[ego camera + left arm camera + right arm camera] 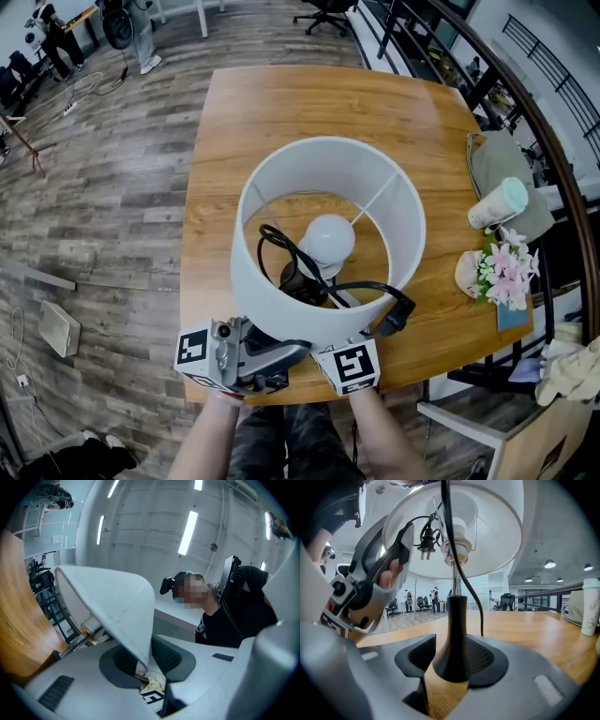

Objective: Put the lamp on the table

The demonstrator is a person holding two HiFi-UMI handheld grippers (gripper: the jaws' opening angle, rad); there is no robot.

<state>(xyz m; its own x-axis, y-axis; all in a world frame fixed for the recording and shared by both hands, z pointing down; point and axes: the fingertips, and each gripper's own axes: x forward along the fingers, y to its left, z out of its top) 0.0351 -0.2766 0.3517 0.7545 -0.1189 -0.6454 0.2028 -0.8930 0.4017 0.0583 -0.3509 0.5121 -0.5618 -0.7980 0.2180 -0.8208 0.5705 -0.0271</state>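
Note:
The lamp stands upright on the wooden table point(281, 103), near its front edge. From above I see its white drum shade point(272, 291), the bulb point(330, 237) and a black cord with its plug point(394, 314) draped over the rim. My left gripper point(292, 352) is shut on the shade's near rim; in the left gripper view the shade edge point(122, 606) runs down between the jaws of the left gripper point(147, 667). My right gripper point(452, 660) is open around the black stem point(457, 620) just above the tabletop, pads not pressing. Only its marker cube point(352, 366) shows from above.
At the table's right end lie a grey bag point(502, 178), a white and green bottle point(497, 204) and pink flowers point(506, 267). A dark railing point(553, 159) curves past that side. The table's front edge is just under my hands.

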